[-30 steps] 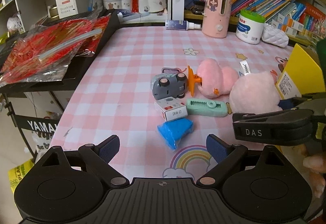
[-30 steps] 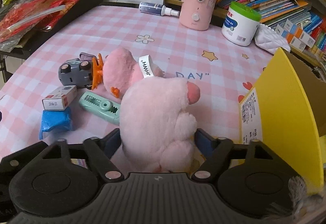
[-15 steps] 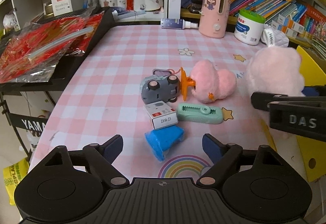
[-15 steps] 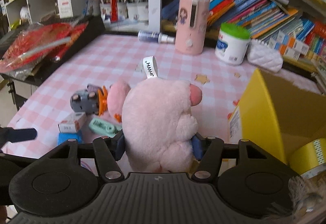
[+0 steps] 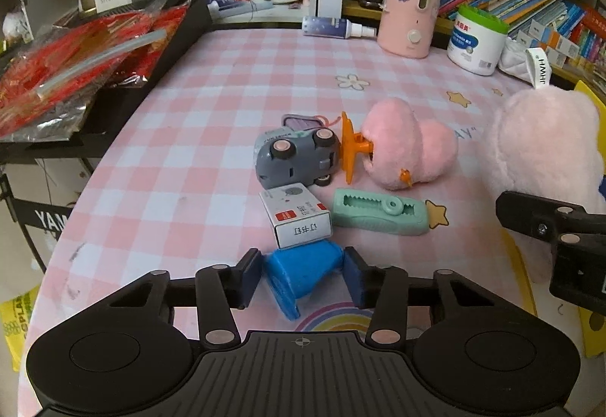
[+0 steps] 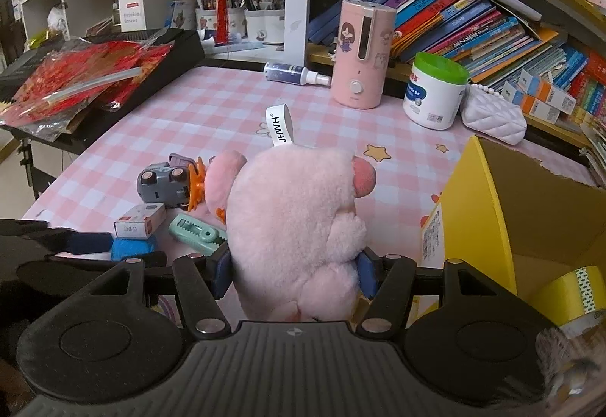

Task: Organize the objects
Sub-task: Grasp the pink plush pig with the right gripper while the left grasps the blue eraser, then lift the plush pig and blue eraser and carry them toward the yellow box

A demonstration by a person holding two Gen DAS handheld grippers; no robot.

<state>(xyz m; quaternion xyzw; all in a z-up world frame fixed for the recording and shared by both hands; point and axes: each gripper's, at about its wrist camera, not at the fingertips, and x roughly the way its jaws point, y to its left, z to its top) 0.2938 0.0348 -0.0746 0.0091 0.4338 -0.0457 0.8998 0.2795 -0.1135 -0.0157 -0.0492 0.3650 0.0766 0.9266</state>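
A blue plastic piece (image 5: 303,273) lies on the pink checked tablecloth (image 5: 227,106) near its front edge. My left gripper (image 5: 303,270) is closing its jaws on it, and both blue pads touch its sides. Behind it lie a small white box (image 5: 299,220), a green correction tape (image 5: 378,216), a grey toy car (image 5: 295,159) and a small pink plush with an orange clip (image 5: 405,155). My right gripper (image 6: 293,273) is shut on a big pink plush toy (image 6: 291,212), held above the table beside an open yellow box (image 6: 477,208).
A roll of yellow tape (image 6: 572,292) lies in the box. At the back stand a pink humidifier (image 5: 411,4), a white jar with a green lid (image 5: 477,38) and a spray bottle (image 5: 337,27). A black keyboard with red packets (image 5: 75,64) borders the left. Bookshelves rise behind.
My left gripper came forward and down over the blue piece and its jaws narrowed onto it. The right gripper lifted the big plush off the table toward the yellow box.
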